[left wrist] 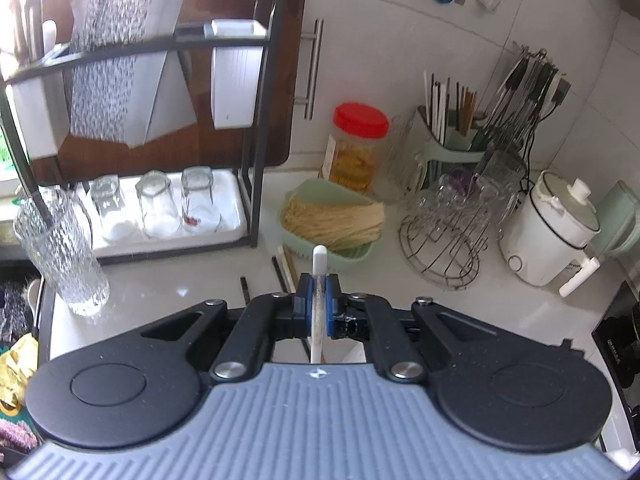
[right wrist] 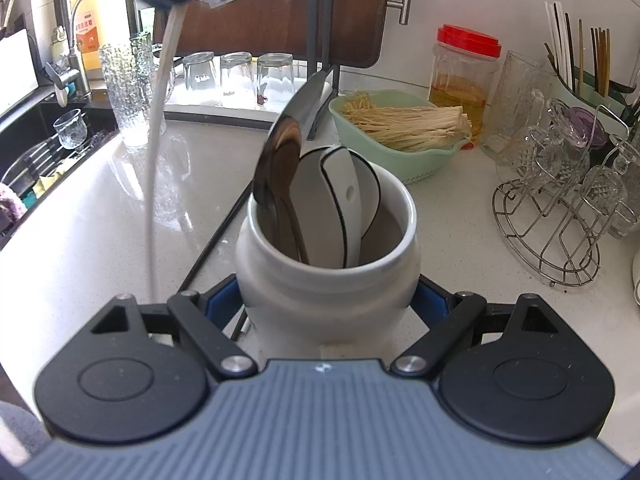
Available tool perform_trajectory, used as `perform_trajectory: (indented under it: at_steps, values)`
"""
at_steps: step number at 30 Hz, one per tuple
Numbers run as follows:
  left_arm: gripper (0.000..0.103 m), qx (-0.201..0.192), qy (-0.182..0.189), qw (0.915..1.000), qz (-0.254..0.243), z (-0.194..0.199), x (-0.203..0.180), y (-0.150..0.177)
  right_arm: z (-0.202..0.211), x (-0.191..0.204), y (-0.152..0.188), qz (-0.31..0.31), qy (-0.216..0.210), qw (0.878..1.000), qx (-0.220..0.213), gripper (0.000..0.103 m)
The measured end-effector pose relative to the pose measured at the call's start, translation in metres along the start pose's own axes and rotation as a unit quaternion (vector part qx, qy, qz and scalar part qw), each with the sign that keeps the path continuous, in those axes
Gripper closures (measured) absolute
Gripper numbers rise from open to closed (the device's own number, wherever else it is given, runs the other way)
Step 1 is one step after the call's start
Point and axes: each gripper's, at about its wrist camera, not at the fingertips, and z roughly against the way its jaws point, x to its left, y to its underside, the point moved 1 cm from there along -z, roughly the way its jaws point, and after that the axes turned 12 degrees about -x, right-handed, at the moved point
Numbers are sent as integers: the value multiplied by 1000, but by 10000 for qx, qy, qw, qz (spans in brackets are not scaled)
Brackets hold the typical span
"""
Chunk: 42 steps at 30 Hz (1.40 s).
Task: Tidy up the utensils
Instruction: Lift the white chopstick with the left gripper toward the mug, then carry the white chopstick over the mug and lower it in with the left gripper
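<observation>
My left gripper is shut on a white chopstick, whose tip pokes out past the blue pads. In the right wrist view that chopstick hangs from the top left, raised over the counter, left of the jar. A white ceramic jar stands on the counter and holds a metal spoon and white black-rimmed spoons. My right gripper is shut on the jar, a blue pad against each side. Dark chopsticks lie loose on the counter, and one of them lies just left of the jar.
A green basket of pale strands, a red-lidded jar and a chopstick holder stand at the back. A wire rack of glasses and a white cooker stand right. A black rack with upturned glasses, a tall glass and the sink are left.
</observation>
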Motion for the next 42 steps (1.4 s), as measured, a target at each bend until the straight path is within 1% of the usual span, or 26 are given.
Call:
perform_trajectory:
  at_steps: [12, 20, 25, 35, 39, 42]
  values:
    - [96, -270, 75, 9993, -265, 10, -14, -27, -5, 1, -2, 14, -22, 10000, -46, 12]
    - [96, -481, 251, 9966, -623, 30, -31, -63, -4, 1, -1, 19, -27, 10000, -59, 12]
    - [96, -608, 304, 9958, -609, 44, -38, -86, -4, 1, -1, 24, -34, 10000, -58, 12]
    - [96, -1041, 391, 9891, -964, 72, -63, -124, -4, 0, -2, 33, -53, 10000, -75, 12]
    - [96, -1160, 547, 9863, -1035, 79, -75, -135, -4, 1, -2, 38, -64, 9999, -84, 12]
    - [96, -1164, 670, 9855, -1038, 81, -83, -137, -4, 1, -2, 50, -70, 9999, -94, 12]
